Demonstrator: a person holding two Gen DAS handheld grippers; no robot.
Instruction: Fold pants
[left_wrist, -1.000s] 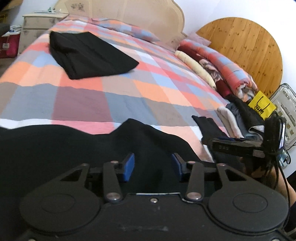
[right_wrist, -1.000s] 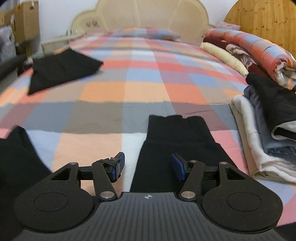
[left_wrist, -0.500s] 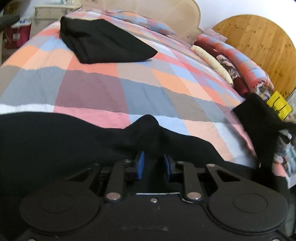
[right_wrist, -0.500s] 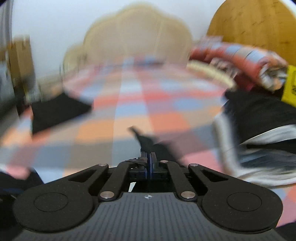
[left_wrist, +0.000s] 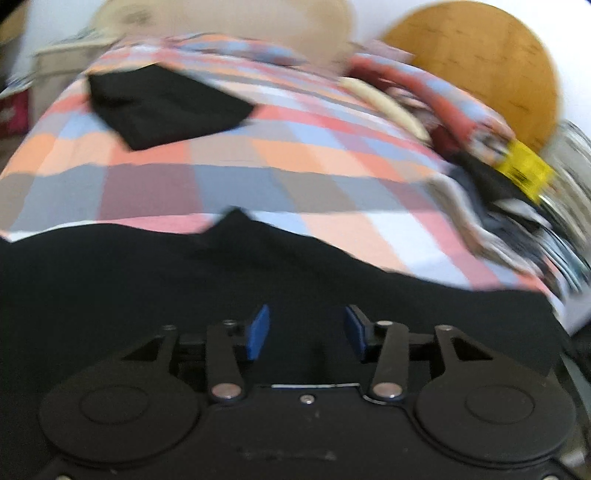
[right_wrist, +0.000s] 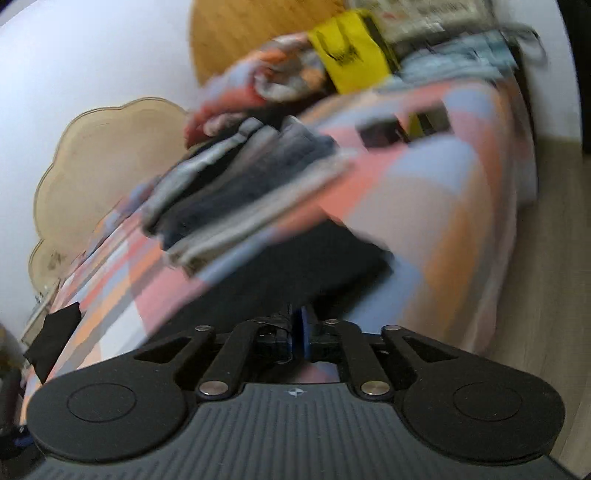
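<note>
The black pants (left_wrist: 155, 280) lie spread across the near edge of the checked bed (left_wrist: 280, 155). My left gripper (left_wrist: 306, 330) is open just above the pants, its blue pads apart and empty. My right gripper (right_wrist: 297, 334) is shut on the black pants (right_wrist: 295, 269), pinching the cloth at the bed's right side; this view is tilted and blurred.
A folded black garment (left_wrist: 166, 105) lies at the far left of the bed. A stack of folded clothes (right_wrist: 240, 192) and a rolled quilt (left_wrist: 447, 99) sit along the right side. A round wooden board (left_wrist: 476, 62) leans against the wall. Bare floor (right_wrist: 554, 258) is at the right.
My left gripper has opened and let go of the pants. My right gripper, shut on the cloth, has swung right and tilted, pulling the pants along the bed edge.
</note>
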